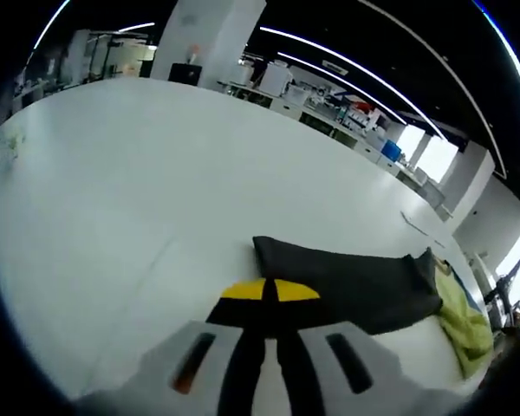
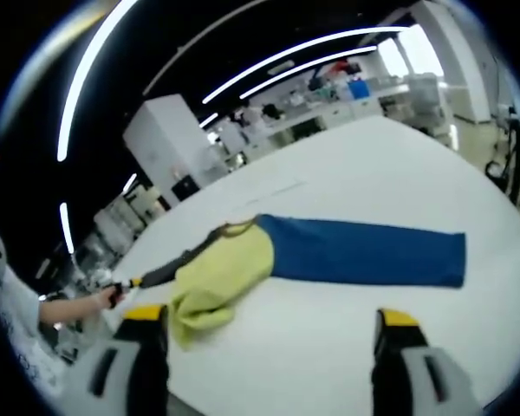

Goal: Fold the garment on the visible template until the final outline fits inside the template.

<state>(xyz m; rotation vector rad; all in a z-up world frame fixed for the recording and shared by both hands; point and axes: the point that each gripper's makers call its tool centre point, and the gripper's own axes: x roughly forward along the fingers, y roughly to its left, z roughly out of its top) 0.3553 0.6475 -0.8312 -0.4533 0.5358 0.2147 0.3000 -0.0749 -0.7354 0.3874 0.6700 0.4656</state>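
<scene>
The garment (image 2: 312, 256) lies flat on a wide white table (image 2: 390, 165), and in the right gripper view it reads as two joined parts: a long blue panel (image 2: 364, 253) stretched out smooth and nearly rectangular toward the right, with a straight cut end, and a yellow-green section (image 2: 218, 282) bunched and wrinkled at its left end, folded over itself into a loose heap. From that heap a dark strip (image 2: 178, 264) runs left toward the table edge, where the left gripper (image 2: 126, 283) pinches its end. In the left gripper view the same cloth looks dark grey-black (image 1: 347, 282), laid in a flat band with a crisp near corner, and the yellow-green part (image 1: 464, 321) crumples at its far right end. The left gripper (image 1: 269, 299) has its yellow-tipped jaws pressed together on the near edge of the dark cloth. The right gripper (image 2: 264, 325) stands with its jaws spread wide apart, holding nothing, above bare table just short of the garment. No template outline can be made out on the table. Benches and shelving stand beyond the table.
</scene>
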